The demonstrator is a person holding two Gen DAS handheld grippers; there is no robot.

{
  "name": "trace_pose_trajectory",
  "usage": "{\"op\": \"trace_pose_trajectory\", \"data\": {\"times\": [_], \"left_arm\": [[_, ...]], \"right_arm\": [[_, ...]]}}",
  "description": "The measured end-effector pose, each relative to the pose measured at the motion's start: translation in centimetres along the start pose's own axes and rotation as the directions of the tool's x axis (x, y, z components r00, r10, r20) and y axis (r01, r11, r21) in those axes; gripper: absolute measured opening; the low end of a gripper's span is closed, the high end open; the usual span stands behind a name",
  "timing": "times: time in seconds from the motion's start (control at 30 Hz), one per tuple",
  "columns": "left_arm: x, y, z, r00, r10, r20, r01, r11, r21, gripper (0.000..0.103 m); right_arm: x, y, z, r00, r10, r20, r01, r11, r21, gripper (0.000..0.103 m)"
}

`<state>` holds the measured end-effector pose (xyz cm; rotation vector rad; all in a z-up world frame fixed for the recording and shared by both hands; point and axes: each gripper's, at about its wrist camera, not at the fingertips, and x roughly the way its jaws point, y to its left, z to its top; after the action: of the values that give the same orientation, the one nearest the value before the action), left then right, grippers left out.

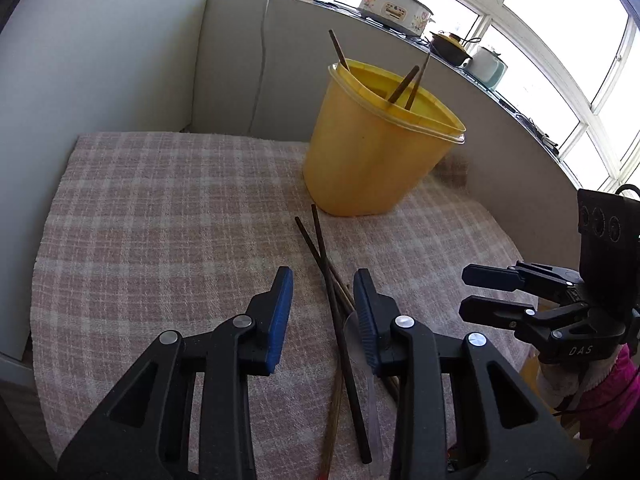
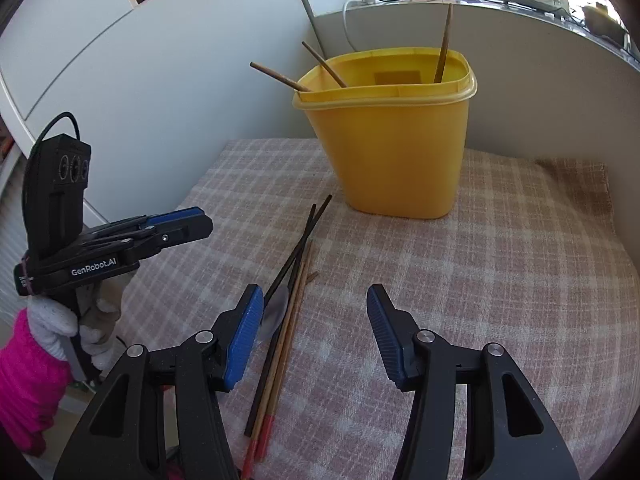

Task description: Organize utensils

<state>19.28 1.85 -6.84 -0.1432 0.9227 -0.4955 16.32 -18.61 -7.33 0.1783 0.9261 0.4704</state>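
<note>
Left gripper (image 1: pixel 323 316): its fingers are held apart with nothing pinched; the dark chopsticks (image 1: pixel 328 276) are seen between the blue pads, lying on the cloth below them.
Right gripper (image 2: pixel 316 332): its fingers are spread wider, and nothing is held; the bundle lies just beside its left pad, not between the two.
Loose utensils: two dark chopsticks are crossed near their far tips, and two wooden chopsticks (image 2: pixel 294 312) with red ends lie alongside (a pale, see-through spoon-like piece (image 2: pixel 276 308) is half hidden under them; what it is cannot be told for certain).
Cloth (image 2: pixel 480 280): a checked, nubby towel is spread over the table; thin sticks are likely to sink a little into it.
Bucket (image 2: pixel 392 140): a yellow bucket stands upright at the far side of the cloth, well apart from the bundle, with three chopsticks (image 2: pixel 324 65) already leaning inside.
Step in hand: the next chopstick is judged to be about to be picked up, so the task is partly done.
How it is best done: one stick should be singled out, the pads lowered on either side of it near its middle and closed squarely across it, so that it is not rolled away or lifted with a neighbour.
Risk: the crossed pair may be dragged together; the bucket rim should be cleared before release.
</note>
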Motion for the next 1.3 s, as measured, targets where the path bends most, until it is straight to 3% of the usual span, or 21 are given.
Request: {"op": "trace_pose_trajectory", "data": {"times": [0.13,0.37,1.07,1.3], "left_arm": [[2.2,1.0,0.3,0.995,-0.058,-0.085,0.051,0.996,-0.077,0.029],[5.0,2.2,0.9,0.981,-0.120,-0.150,0.093,0.980,-0.176,0.027],[9.6,0.5,1.1,0.971,-0.116,-0.210,0.084,0.984,-0.158,0.027],[11.2,0.4,1.1,0.968,-0.108,-0.227,0.071,0.984,-0.164,0.012]], "right_arm": [[1.6,0.2,-0.5,0.998,0.035,-0.049,-0.034,0.999,0.029,0.043],[4.3,-0.2,-0.9,0.991,0.077,-0.113,-0.067,0.994,0.092,0.033],[8.7,1.7,-0.1,0.983,0.091,-0.161,-0.072,0.990,0.121,0.025],[9.1,1.4,0.0,0.982,0.090,-0.164,-0.070,0.990,0.126,0.020]]}}
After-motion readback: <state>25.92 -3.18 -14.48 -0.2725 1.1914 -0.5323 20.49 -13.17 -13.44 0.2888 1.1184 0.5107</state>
